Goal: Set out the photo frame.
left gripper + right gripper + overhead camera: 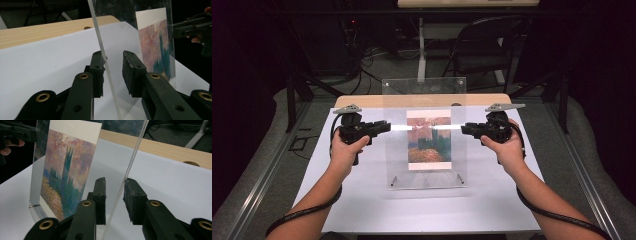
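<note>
A clear acrylic picture frame (397, 150) stands upright on the white tabletop (362, 205), holding a print (428, 140) of a pink, teal and orange painting. My left gripper (387, 126) is at the frame's left edge and my right gripper (463, 129) at its right edge, both at mid height. In the left gripper view the open jaws (113, 56) straddle the acrylic edge (100, 42), which touches the left jaw, with the print (155, 47) beyond. In the right gripper view the open jaws (115, 182) straddle the other edge (135, 152), close to the right jaw, beside the print (67, 170).
A wooden strip (422, 100) borders the table's far side. Behind it are a folding chair (487, 45), a white table leg (421, 50) and floor cables. Small metal feet (393, 181) hold the frame at its base. Each gripper view shows the other gripper (192, 25) (17, 133) farther off.
</note>
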